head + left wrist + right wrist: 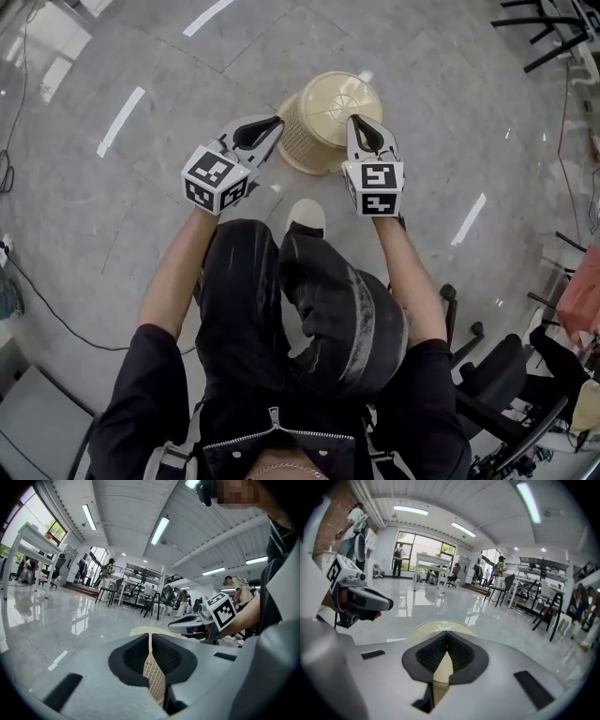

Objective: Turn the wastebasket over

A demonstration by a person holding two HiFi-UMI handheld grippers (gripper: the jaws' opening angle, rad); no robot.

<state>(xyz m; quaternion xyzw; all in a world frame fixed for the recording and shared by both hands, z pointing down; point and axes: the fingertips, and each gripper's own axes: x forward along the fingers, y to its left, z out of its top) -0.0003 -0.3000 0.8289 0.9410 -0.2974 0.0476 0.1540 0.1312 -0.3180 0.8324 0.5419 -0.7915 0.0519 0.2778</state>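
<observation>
A polished grey floor (141,187) mirrors the strip ceiling lights (160,530) of a large open room with a white desk (33,541), dark chairs (112,590) and tall windows (417,550) at the far end. A cable (47,300) trails over the floor at the left. The beige wastebasket (328,112) is in front of the person's shoe (307,216), its closed base turned towards the head camera. The left hand-held gripper (274,124) is clamped tight on a strip of its mesh wall, and the right hand-held gripper (361,120) is pinched on the opposite side. The basket's mouth faces away, so its inside is hidden. Whether its rim touches the floor cannot be told. Distant people are too small to make out.
</observation>
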